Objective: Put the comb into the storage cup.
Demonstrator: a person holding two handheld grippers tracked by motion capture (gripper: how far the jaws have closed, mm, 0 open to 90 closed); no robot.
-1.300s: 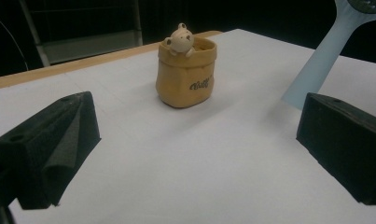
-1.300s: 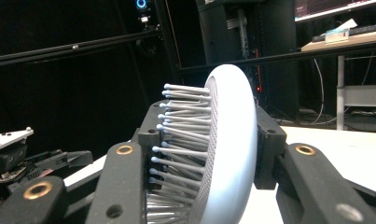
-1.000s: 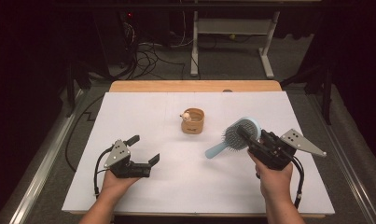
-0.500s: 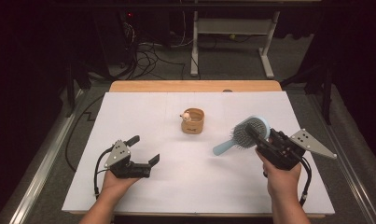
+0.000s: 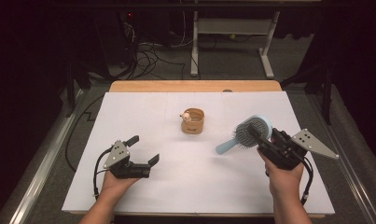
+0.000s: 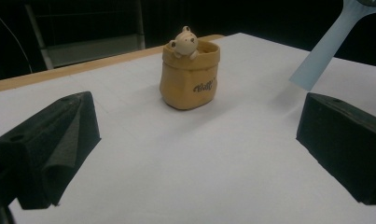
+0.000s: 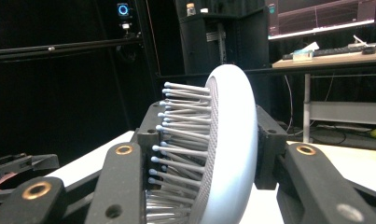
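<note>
Holding the brush [image 5: 251,132] by its head in my right gripper [image 5: 265,138], clamped, handle slanting down-left toward the cup [image 5: 192,121]; cup lies left and beyond; left gripper [image 5: 142,150] idle, jaws apart, farther off.

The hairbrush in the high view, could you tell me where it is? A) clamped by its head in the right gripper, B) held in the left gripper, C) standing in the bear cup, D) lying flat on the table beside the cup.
A: the right gripper is shut on the hairbrush head, and its handle sticks out freely above the table.
</note>
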